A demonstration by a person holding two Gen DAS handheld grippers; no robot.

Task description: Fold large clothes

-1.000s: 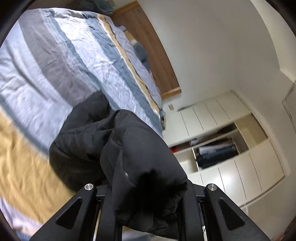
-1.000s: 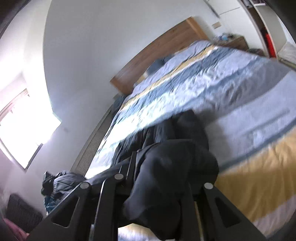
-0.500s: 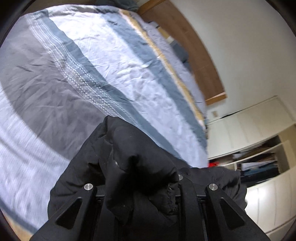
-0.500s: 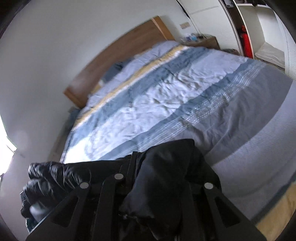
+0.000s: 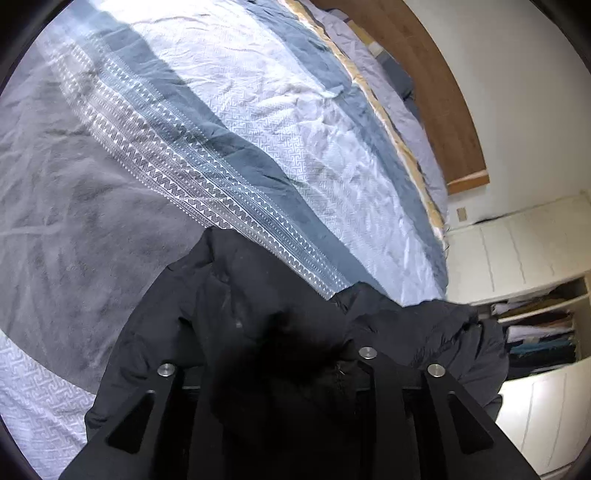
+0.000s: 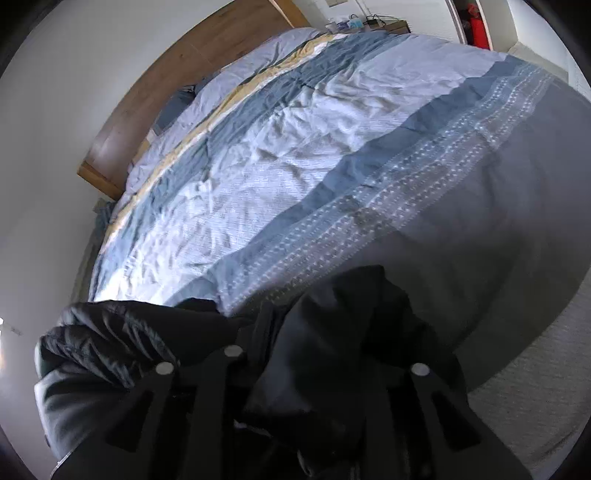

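Observation:
A black padded jacket (image 5: 258,317) is held up over the striped bed. My left gripper (image 5: 280,369) is shut on a thick bunch of its fabric, which covers the fingertips. In the right wrist view the same jacket (image 6: 332,332) bulges between the jaws of my right gripper (image 6: 317,373), which is shut on it. A quilted part of the jacket (image 6: 107,339) stretches off to the left, towards the other gripper. The lower part of the jacket is hidden below both cameras.
The bed (image 5: 240,122) has a duvet with grey, blue, white and yellow stripes and a wooden headboard (image 5: 436,88). A white wardrobe (image 5: 535,258) with open shelves of folded clothes stands to the right. A bedside table (image 6: 373,26) is by the headboard.
Both grippers have carried the jacket forward over the bed, towards the headboard. The yellow stripe at the foot has dropped out of view. Both grips are unchanged.

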